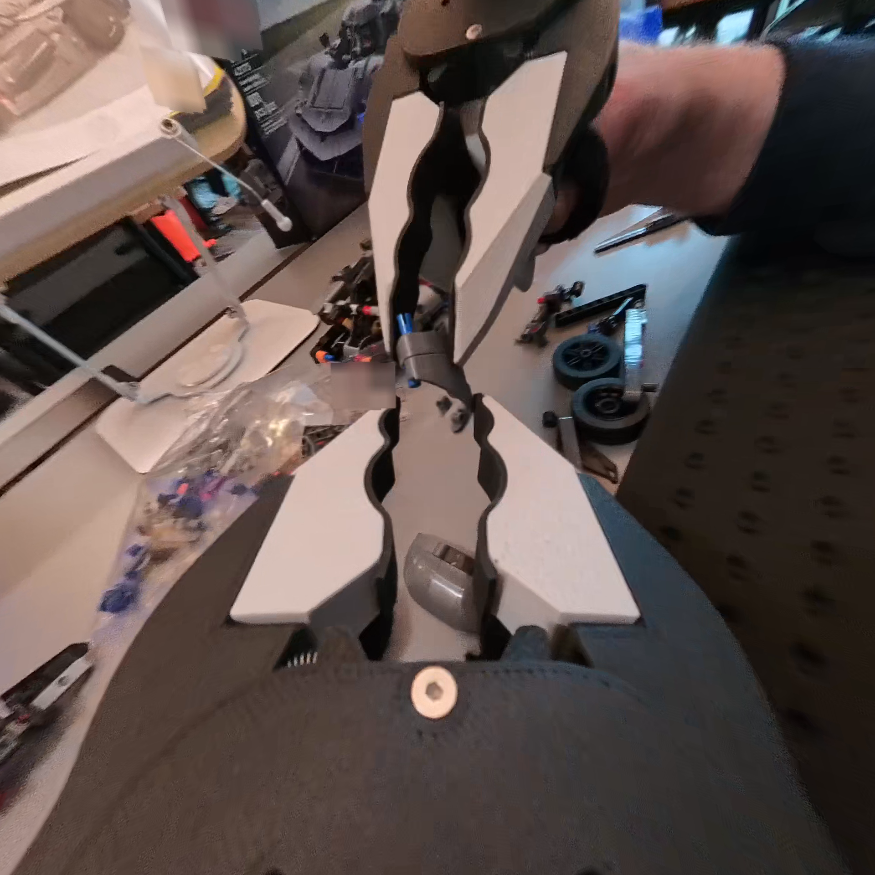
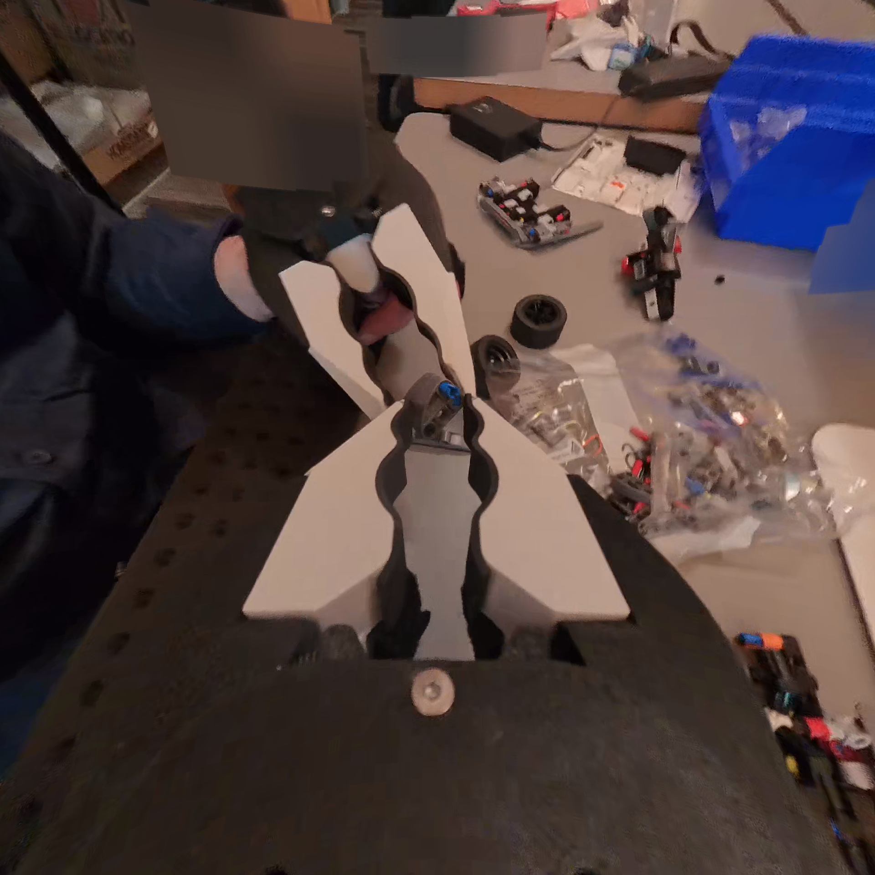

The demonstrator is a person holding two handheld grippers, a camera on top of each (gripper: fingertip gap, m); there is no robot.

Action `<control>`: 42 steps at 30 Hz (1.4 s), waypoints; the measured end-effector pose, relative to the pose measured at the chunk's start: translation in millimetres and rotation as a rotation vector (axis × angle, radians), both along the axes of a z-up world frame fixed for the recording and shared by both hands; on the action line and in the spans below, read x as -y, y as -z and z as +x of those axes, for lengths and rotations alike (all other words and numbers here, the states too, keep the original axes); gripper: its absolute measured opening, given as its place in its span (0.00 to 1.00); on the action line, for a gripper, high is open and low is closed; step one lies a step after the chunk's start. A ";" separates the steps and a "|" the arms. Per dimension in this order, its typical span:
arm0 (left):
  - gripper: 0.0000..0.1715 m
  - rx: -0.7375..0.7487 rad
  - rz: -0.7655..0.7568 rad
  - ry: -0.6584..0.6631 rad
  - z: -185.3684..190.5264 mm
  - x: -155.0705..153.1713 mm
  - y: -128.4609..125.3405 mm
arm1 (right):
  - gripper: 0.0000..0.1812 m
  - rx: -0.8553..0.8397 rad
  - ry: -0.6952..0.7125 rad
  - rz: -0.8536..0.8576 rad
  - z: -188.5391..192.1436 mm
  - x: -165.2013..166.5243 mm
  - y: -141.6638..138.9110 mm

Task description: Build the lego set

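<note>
the two grippers meet tip to tip above a grey worktop (image 2: pixel 544 303) strewn with lego parts. the right gripper (image 2: pixel 433 407) has its fingers drawn close around a small grey lego piece (image 2: pixel 428 402) with a blue pin (image 2: pixel 449 391) pushed through it; the piece sits right at the tips, pinched between the dark wavy inner faces. in the left wrist view the same grey piece (image 1: pixel 423 356) hangs at the end of the right gripper (image 1: pixel 423 357), which comes in from above.

the left gripper (image 1: pixel 435 407) points at that piece from the opposite side. its fingers stand a little apart with only bare worktop showing in the gap between them, and its tips lie just beside the grey piece; whether they touch it i cannot tell. a rounded grey part (image 1: pixel 442 584) lies on the worktop low between the left fingers, near their base.

two black wheels (image 1: pixel 606 388) rest near the worktop's edge, beside a black beam (image 1: pixel 601 303). a clear bag of small parts (image 2: pixel 686 435) lies to the right of the grippers, and a half-built black car frame (image 2: pixel 525 208) sits farther back, near a blue bin (image 2: pixel 781 128). a person's hand (image 1: pixel 682 128) in a dark sleeve holds the right gripper.
</note>
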State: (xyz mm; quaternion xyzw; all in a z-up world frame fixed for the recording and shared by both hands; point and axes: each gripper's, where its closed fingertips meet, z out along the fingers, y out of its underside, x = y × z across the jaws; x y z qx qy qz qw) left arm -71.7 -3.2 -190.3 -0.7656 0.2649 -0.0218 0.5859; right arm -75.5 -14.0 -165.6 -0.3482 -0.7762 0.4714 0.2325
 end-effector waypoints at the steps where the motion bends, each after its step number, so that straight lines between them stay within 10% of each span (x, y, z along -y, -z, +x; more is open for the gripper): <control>1: 0.12 0.027 -0.004 0.035 3.8 2.5 -0.9 | 0.11 -0.040 -0.004 0.025 -0.4 2.1 -3.5; 13: 0.00 0.070 0.055 0.086 7.5 11.7 -14.3 | 0.10 -0.207 -0.020 0.162 7.3 8.2 -20.9; 28: 0.00 -0.175 0.041 -0.011 3.9 4.5 3.5 | 0.06 -0.134 0.023 0.149 9.3 -0.2 -13.5; 42: 0.11 -0.102 0.067 0.019 7.0 6.0 -4.4 | 0.01 -0.119 -0.023 0.109 18.5 2.4 -16.7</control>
